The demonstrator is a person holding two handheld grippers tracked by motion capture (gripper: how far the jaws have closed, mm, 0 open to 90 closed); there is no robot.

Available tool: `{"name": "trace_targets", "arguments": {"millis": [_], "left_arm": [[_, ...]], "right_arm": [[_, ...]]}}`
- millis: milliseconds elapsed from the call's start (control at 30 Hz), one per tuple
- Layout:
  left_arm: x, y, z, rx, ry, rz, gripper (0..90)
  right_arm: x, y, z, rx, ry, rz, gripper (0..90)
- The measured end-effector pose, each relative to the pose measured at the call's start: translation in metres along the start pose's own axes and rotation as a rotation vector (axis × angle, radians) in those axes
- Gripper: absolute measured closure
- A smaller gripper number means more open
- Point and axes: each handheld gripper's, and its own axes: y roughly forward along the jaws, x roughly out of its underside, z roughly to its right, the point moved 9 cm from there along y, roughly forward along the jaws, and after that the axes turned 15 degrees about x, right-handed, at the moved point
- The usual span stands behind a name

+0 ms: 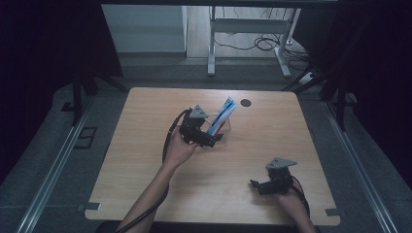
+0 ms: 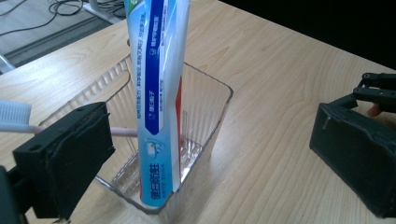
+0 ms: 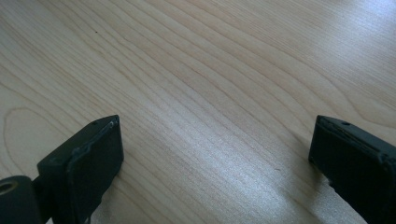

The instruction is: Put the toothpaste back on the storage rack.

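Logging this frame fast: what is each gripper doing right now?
Left gripper: open, jaws either side of the toothpaste tube in the clear holder, not pressing it.
Right gripper: open, empty.

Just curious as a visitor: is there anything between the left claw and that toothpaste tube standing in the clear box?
Nothing visible blocks it. The left claw is open around the toothpaste tube, which stands in the clear box; a toothbrush pokes past one side.

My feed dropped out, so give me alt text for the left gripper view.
A blue-and-white toothpaste tube stands tilted in a clear ribbed plastic holder on a wooden table, between the open left gripper's black jaws. A toothbrush pokes out behind the left jaw.
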Motion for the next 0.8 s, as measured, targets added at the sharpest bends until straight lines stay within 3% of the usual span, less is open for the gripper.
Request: {"name": "trace_targets", "arguments": {"millis": [800], "left_arm": [[0.020,-0.015,0.012,0.010,-0.009,0.020,0.0]], "right_arm": [[0.000,0.000,0.000,0.001,0.000,0.000,2.9]]}}
